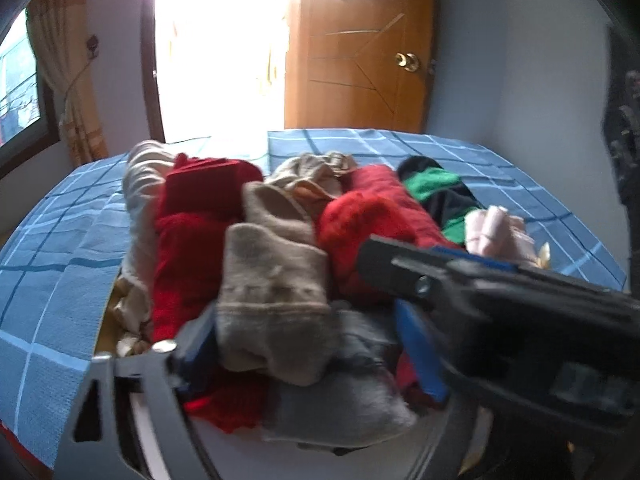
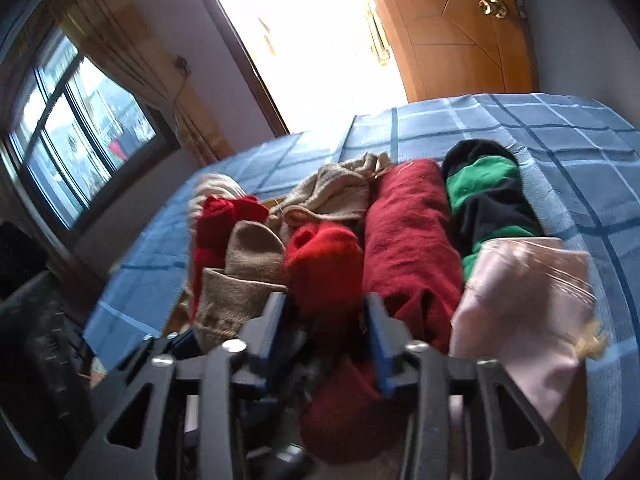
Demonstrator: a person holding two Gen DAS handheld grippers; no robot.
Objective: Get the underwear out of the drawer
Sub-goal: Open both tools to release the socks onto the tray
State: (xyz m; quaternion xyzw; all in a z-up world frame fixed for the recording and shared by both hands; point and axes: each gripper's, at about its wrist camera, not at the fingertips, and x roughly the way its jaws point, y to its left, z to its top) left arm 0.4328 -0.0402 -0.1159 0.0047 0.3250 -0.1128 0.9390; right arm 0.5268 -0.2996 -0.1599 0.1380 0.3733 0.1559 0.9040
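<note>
The underwear [image 2: 324,264] was a soft rolled bright-red bundle packed among knit rolls in the drawer [image 1: 105,322], sitting loose between the right gripper [image 2: 326,320]'s half-open jaws, left gripper [image 1: 308,344] spread wide, holding nothing.

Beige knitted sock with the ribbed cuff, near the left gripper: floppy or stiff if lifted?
Probably floppy: the beige knitted sock sags and folds over the grey garment beneath it. Likely light, being thin knit. It may drag neighbours such as the red knitted piece that it lies against. The left gripper stands open around it.
</note>
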